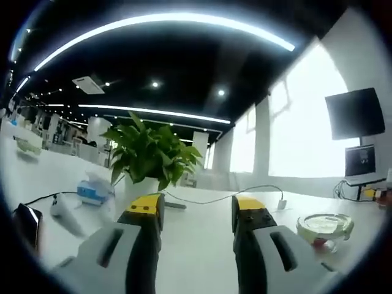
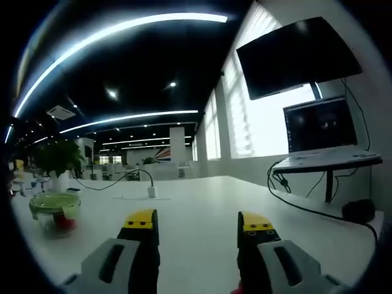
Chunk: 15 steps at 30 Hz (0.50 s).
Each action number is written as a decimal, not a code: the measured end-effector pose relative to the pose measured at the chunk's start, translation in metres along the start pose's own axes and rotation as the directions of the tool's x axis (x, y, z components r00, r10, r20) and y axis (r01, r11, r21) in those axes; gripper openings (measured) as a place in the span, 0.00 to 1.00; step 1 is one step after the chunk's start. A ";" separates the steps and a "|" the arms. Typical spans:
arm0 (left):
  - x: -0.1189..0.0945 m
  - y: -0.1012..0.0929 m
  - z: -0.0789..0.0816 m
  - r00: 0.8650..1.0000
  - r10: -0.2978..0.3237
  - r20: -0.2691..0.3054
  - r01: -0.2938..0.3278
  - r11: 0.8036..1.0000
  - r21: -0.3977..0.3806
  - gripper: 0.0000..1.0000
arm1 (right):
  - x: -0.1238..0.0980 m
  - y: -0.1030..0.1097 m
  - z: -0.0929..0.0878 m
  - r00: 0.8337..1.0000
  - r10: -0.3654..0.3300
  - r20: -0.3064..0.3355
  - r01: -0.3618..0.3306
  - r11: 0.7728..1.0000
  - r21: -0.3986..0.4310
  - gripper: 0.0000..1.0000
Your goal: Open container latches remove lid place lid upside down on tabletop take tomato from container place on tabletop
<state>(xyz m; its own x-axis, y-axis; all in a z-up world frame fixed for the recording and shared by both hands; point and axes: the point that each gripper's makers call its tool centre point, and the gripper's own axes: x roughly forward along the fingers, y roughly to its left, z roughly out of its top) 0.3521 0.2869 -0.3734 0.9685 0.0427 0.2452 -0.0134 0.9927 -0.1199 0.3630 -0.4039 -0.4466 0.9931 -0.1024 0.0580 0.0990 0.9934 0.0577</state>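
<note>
Both my left claw [image 1: 197, 211] and right claw [image 2: 199, 223] gape empty over the white desk [image 2: 202, 202]. Between them sits the round clear glass container with its green latched lid [image 2: 55, 208], off to my right claw's left and my left claw's right, about equally near

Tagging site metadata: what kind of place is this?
Likely an open-plan office: long white table, wall-mounted screen above a monitor, and a potted plant. The lidded container sits on the table.

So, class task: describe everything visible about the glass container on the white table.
The container is a small round jar of clear glass with a pale green lid, seemingly shut. Something red, likely the tomato, shows through the wall. It stands upright on the white table, apart from both claws, nothing else touching it. The left gripper view shows it too; its latches are too small to make out.
</note>
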 end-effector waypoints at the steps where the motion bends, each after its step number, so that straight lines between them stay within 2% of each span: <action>1: 0.002 -0.002 0.004 1.000 -0.012 0.004 0.012 1.000 0.008 0.44 | -0.001 -0.001 0.001 1.000 -0.002 0.001 0.002 1.000 0.000 0.45; 4: 0.007 -0.010 0.009 0.998 -0.059 0.004 0.059 0.998 0.007 0.44 | -0.002 -0.004 0.002 1.000 -0.007 0.003 0.007 1.000 0.001 0.45; 5: 0.010 -0.017 0.011 0.995 -0.099 -0.003 0.099 0.995 -0.008 0.44 | -0.002 -0.004 0.002 1.000 -0.007 0.002 0.007 1.000 0.000 0.45; 9: 0.018 -0.028 0.016 0.987 -0.160 -0.027 0.161 0.987 0.011 0.44 | -0.003 -0.006 0.002 1.000 -0.012 0.001 0.012 1.000 0.000 0.45; 12: 0.024 -0.046 0.020 0.967 -0.251 -0.049 0.252 0.968 0.016 0.44 | -0.003 -0.006 0.002 1.000 -0.013 0.001 0.013 1.000 -0.002 0.45; 13: 0.025 -0.056 0.022 0.953 -0.296 -0.061 0.298 0.954 0.020 0.44 | -0.002 -0.006 0.002 1.000 -0.013 0.002 0.013 1.000 -0.001 0.45; 15: 0.028 -0.068 0.027 0.936 -0.347 -0.064 0.350 0.936 0.032 0.45 | -0.002 -0.006 0.003 1.000 -0.014 0.007 0.014 1.000 0.002 0.45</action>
<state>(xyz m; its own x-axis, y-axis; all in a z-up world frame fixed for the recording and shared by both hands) 0.3737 0.2231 -0.3325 0.9267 -0.3121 0.2093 0.3184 0.9480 0.0040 0.3599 -0.4095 -0.4440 0.9912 -0.1163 0.0639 0.1125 0.9918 0.0602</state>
